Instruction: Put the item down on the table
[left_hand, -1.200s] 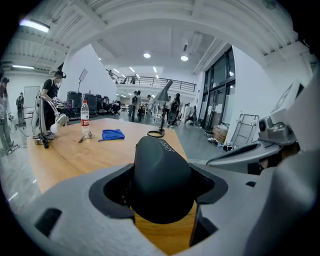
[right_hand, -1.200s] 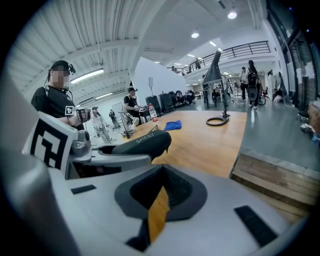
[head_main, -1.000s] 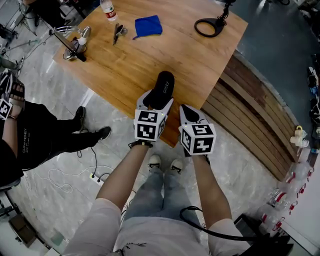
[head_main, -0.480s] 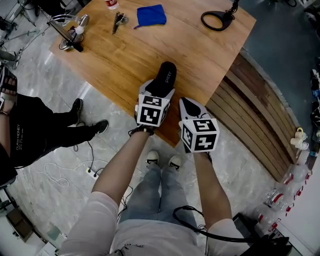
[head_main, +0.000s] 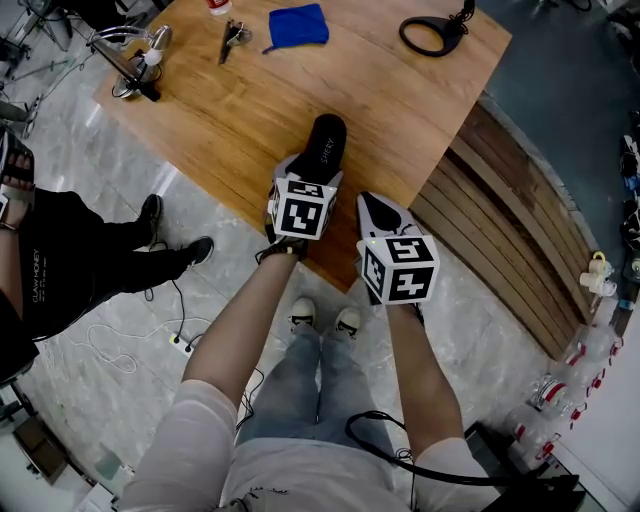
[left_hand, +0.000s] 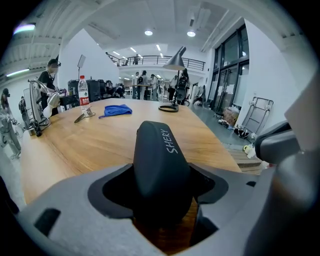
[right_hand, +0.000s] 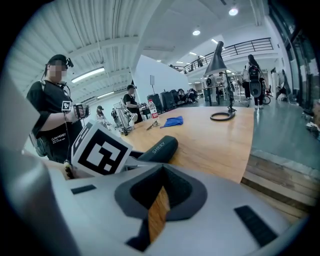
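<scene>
Pinching black case (head_main: 322, 150) by near end in left tongs (left_hand: 161, 192), level over worktop (head_main: 250, 110) edge for flat set-down. Holding right tongs (right_hand: 159, 207) pressed together, empty, beside worktop edge, clear.

matt case (left_hand: 161, 165), smooth wood table (head_main: 240, 110)

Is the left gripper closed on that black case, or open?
Shut on it: the left gripper has its jaws pressed against both sides of the black case, above the table.

The black case (left_hand: 161, 165) reads "SHERY"; a bystander's black shirt (head_main: 48, 278) reads "CLAW MONEY".
</scene>
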